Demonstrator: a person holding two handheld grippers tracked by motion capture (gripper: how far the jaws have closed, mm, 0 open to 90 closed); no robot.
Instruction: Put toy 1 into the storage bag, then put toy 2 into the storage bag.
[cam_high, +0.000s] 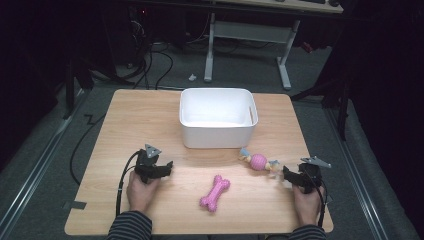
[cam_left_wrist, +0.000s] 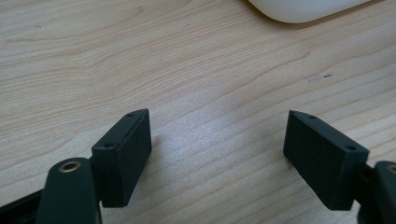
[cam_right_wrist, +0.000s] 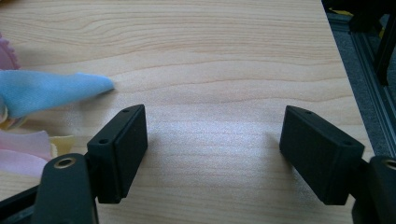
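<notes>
A pink bone-shaped toy (cam_high: 215, 193) lies on the wooden table (cam_high: 135, 120) near its front, between my two hands. A pink ball toy with blue and yellow fabric strips (cam_high: 258, 161) lies to the right, its blue strip (cam_right_wrist: 51, 91) just left of my right gripper's jaws. A white bin (cam_high: 218, 117) stands at the table's middle back. My left gripper (cam_high: 161, 170) rests low at the front left, open, with bare wood between its jaws (cam_left_wrist: 217, 154). My right gripper (cam_high: 292, 176) sits at the front right, open too (cam_right_wrist: 212, 154), holding nothing.
The white bin's rounded corner (cam_left_wrist: 303, 10) shows ahead of the left gripper. The table's right edge (cam_right_wrist: 343, 70) runs close beside the right gripper, with dark floor and a rail beyond. A desk frame (cam_high: 247, 35) stands behind the table.
</notes>
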